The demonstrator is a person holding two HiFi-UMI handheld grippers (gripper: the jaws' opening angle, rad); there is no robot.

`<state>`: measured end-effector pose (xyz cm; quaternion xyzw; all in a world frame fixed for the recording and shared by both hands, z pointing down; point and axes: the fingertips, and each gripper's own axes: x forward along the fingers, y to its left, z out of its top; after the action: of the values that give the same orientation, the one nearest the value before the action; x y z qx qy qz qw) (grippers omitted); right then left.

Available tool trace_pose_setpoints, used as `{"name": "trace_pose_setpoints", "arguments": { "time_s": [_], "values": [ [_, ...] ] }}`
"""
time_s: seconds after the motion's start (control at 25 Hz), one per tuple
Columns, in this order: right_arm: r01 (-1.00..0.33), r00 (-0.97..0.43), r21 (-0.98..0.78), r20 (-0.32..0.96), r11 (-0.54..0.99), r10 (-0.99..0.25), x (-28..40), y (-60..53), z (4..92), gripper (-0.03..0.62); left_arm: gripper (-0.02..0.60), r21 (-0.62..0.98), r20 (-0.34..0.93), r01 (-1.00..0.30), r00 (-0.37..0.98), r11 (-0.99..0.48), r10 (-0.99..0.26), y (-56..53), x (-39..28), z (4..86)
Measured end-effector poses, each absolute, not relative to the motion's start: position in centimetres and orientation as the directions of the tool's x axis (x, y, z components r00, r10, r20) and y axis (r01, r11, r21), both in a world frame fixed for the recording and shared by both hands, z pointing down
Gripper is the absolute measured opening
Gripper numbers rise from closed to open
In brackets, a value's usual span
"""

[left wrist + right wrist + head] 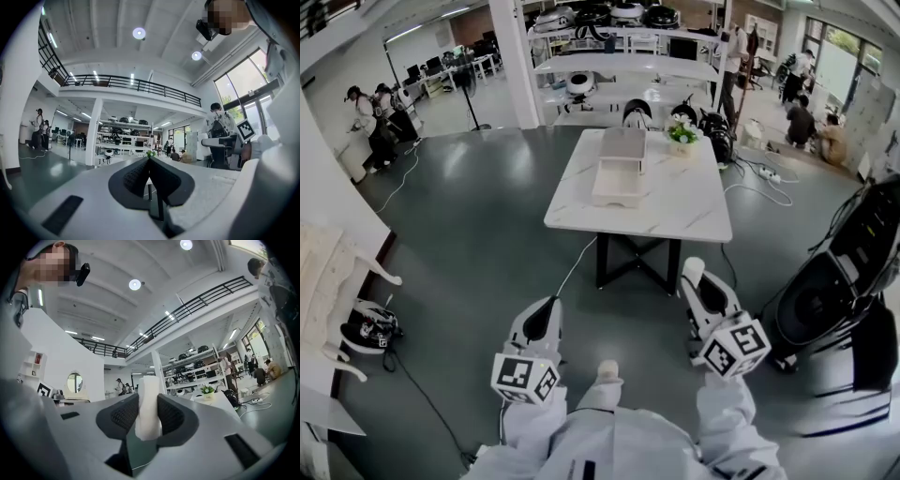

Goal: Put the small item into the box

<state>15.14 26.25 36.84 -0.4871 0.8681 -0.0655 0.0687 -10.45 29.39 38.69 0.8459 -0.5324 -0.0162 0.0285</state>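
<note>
— How are the jaws set?
— On the right gripper (148, 401) a small white item (149, 385) is clamped between half-closed jaws; the left gripper (150, 161) is shut, empty
— The risk?
— With the box (617, 178) far off on the table (675, 220), the item could be shaken loose

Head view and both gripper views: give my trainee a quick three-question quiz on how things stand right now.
1. True or false: the left gripper holds the small white item.
2. The box stands on: A the floor, B the table, C a shelf.
3. What stands near the table's far right corner?

Key: 1 false, since the right gripper is shut on it and the left gripper is shut and empty. 2 B. 3 a potted plant.
</note>
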Motion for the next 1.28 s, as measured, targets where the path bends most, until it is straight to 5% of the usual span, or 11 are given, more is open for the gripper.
{"name": "trace_pose_setpoints", "arguments": {
  "time_s": [1.28],
  "values": [
    [-0.880,-0.438,-0.215,0.020,0.424,-0.899,12.7,-0.1,41.0,0.112,-0.002,0.122,0.052,-0.828,0.556,-0.547,-0.830,0.3,-11.0,42.7]
  ]
}}
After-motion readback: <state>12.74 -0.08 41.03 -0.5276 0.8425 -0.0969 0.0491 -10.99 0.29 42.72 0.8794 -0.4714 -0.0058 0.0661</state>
